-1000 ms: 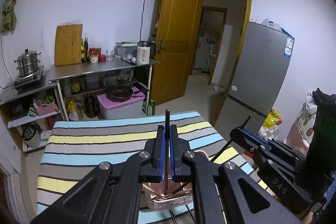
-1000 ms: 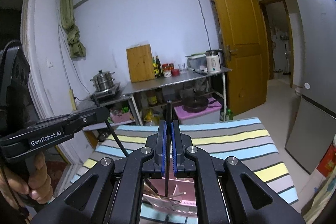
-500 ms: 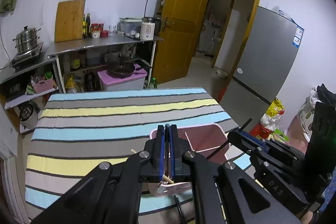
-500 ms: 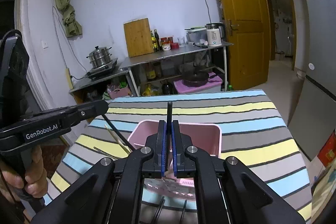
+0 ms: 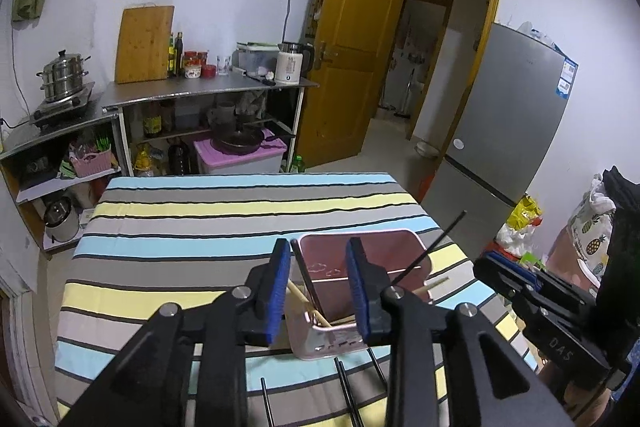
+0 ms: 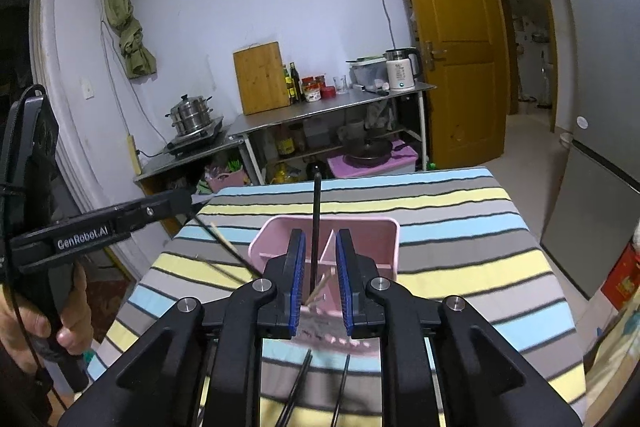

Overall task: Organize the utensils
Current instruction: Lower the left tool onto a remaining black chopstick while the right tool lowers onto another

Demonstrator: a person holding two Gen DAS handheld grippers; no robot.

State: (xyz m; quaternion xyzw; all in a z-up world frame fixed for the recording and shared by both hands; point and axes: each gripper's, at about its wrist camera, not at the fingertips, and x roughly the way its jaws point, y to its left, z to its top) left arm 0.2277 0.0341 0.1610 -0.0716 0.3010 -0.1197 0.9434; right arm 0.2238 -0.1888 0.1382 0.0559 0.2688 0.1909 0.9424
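Left wrist view: left hand-held gripper (image 5: 318, 285) with jaws opening, pads clear of everything, above the pink utensil holder (image 5: 362, 291) on the striped bench (image 5: 200, 227). A wooden chopstick (image 5: 306, 303) leaned in the holder.

Right wrist view: right hand-held gripper (image 6: 318, 281) also opening; 1 black chopstick (image 6: 316, 227) stood between its pads, untouched, in the holder. Black chopsticks (image 6: 298, 383) lay in front.
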